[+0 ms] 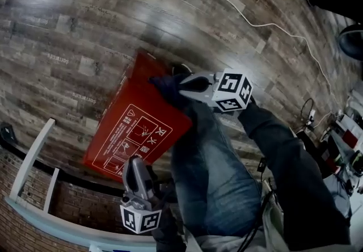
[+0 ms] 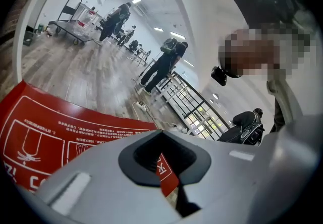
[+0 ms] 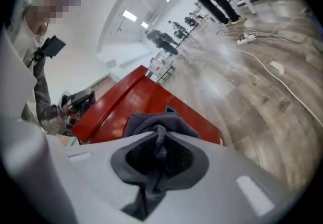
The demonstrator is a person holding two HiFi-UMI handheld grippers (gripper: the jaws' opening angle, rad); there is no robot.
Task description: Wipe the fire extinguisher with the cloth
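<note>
my right gripper is clamped on a dark grey cloth. in the right gripper view the jaws of the right gripper pinch a twisted fold of the cloth, and the rest of it bunches out past their tips. the bunch sits over the far right part of the red fire extinguisher box, close to its far corner; i cannot tell whether it presses on the face. the box lies flat on the wood plank floor, broad printed face up, with white outline diagrams and lettering on the near half. its long axis runs from near left to far right, one short end toward me and the other pointing away to the far right. my left gripper has its jaws closed together and holds nothing. it hovers just at the box's near edge, pointing along the box. in the left gripper view the left gripper shows only a slit between its jaws, and the box shows red beyond them. my jeans leg is just right of the box, and a white cable trails across the floor far to the right.
</note>
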